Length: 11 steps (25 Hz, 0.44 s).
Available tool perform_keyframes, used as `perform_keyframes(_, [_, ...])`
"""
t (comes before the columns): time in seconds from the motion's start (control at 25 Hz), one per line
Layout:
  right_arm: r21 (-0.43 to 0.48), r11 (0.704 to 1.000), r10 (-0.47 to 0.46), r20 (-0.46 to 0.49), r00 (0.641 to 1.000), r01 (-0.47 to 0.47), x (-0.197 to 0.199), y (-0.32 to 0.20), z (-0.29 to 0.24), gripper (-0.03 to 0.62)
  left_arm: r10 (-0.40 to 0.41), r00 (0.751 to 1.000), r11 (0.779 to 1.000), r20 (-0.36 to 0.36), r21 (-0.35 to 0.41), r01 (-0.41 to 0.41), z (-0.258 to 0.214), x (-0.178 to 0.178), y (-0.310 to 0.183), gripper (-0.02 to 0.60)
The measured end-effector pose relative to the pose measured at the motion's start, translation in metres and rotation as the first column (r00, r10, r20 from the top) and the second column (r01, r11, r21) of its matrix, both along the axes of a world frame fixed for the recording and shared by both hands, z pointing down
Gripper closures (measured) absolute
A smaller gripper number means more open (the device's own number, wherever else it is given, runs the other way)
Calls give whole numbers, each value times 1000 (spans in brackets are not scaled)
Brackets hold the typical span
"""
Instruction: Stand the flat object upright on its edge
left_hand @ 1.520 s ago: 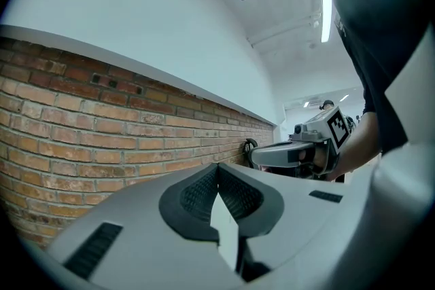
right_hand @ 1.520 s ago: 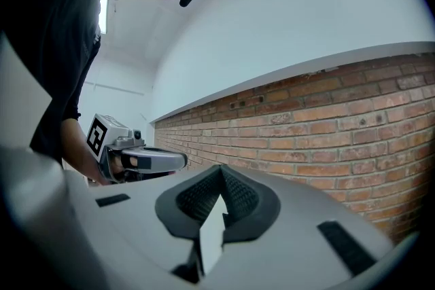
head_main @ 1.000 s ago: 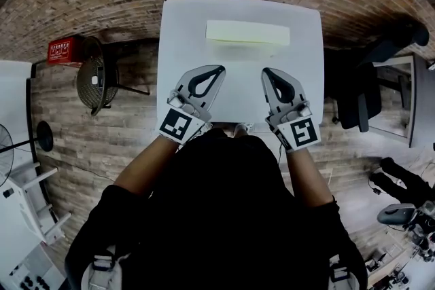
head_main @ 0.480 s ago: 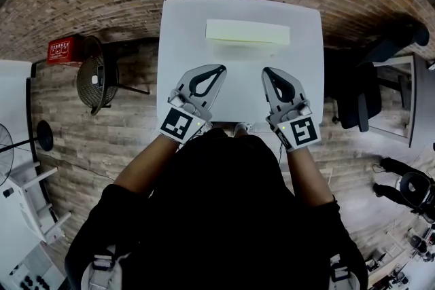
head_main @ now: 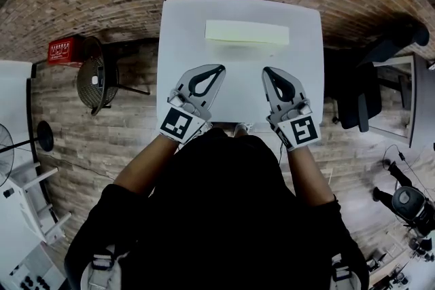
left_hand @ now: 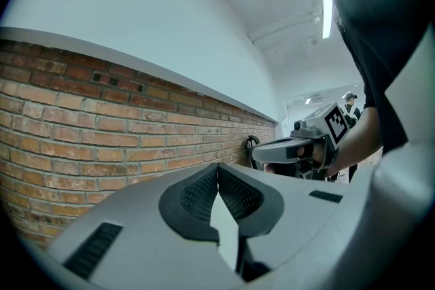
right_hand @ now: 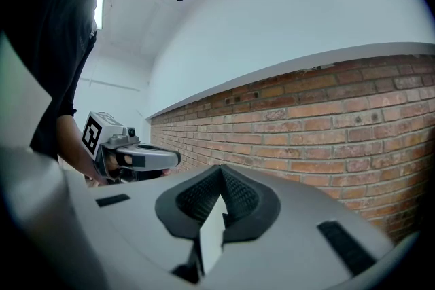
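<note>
Left gripper [head_main: 217, 70]: jaws together, nothing between them, tip over near half of desk [head_main: 183, 37]. Right gripper [head_main: 267, 70]: jaws likewise closed and empty, beside left one with a gap between, both pointing toward far edge. Each gripper view shows ribbed pads meeting at tip, other gripper off to side, brick wall [left_hand: 102, 119] beyond. Flat object [head_main: 247, 32], pale yellow, sits on far half of desk, long side across, well apart from both grippers, touched by neither.
</note>
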State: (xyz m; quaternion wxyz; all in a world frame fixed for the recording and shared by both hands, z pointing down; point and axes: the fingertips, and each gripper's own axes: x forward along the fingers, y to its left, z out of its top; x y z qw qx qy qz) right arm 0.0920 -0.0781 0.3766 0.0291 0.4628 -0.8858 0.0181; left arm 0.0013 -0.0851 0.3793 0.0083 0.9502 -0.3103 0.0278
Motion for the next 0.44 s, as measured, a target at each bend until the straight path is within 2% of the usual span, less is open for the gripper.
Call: perform_keyframes(0.44, [-18, 1000, 11, -6, 1000, -11, 7, -2, 5, 588, 6, 1000, 1000, 9, -4, -6, 4, 5, -1, 563])
